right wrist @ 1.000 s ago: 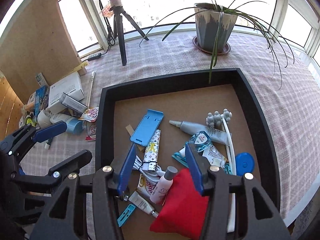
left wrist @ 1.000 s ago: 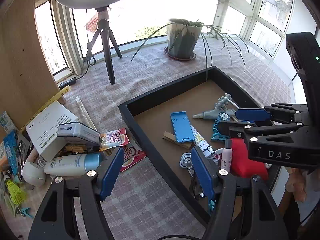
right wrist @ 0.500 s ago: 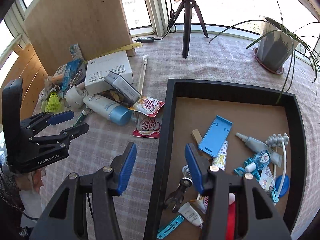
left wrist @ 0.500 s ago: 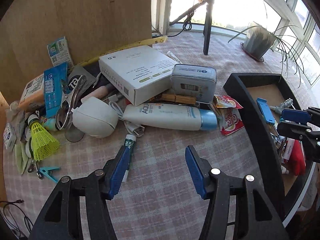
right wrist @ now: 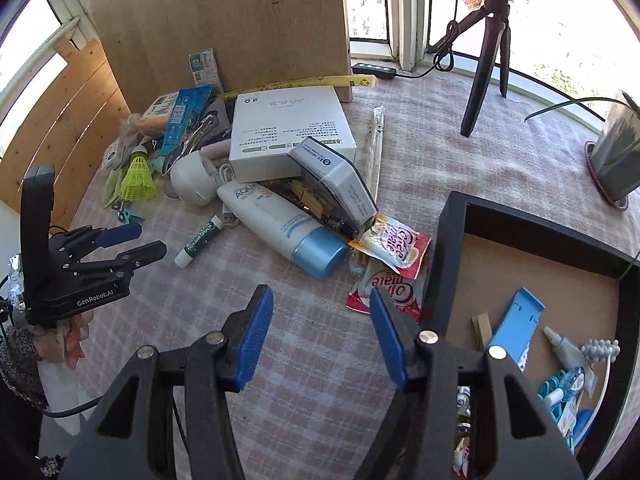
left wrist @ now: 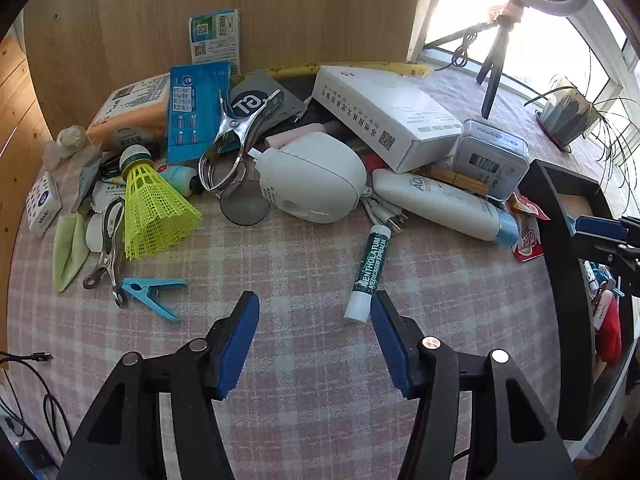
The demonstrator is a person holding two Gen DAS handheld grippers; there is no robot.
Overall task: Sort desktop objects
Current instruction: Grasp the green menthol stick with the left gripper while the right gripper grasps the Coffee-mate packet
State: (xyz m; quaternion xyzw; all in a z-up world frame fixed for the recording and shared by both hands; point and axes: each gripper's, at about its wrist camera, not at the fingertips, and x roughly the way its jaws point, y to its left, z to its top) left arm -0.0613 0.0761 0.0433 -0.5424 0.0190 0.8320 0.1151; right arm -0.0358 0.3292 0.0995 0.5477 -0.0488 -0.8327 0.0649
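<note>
A pile of loose desktop objects lies on the checked cloth: a yellow shuttlecock (left wrist: 154,204), a white box (left wrist: 384,112), a white lotion tube (left wrist: 444,204), a grey tin (left wrist: 490,156) and a green lip balm stick (left wrist: 370,272). My left gripper (left wrist: 314,304) hangs open over bare cloth, with the lip balm just beyond its right finger. My right gripper (right wrist: 320,296) is open too, above the cloth beside a red Coffee mate sachet (right wrist: 384,284). The black tray (right wrist: 444,248) to the right holds several sorted items. In the right wrist view, the left gripper (right wrist: 150,240) shows at the left.
A blue clothes peg (left wrist: 154,290), a metal clip (left wrist: 236,140) and a round white device (left wrist: 312,180) lie in the pile. A wooden board (right wrist: 224,20) stands behind it. A tripod (right wrist: 484,60) and a potted plant (left wrist: 568,114) stand at the back.
Both grippers have swung left, away from the tray and over the cloth in front of the pile. The left jaws have narrowed a little. Nothing has been picked up.
</note>
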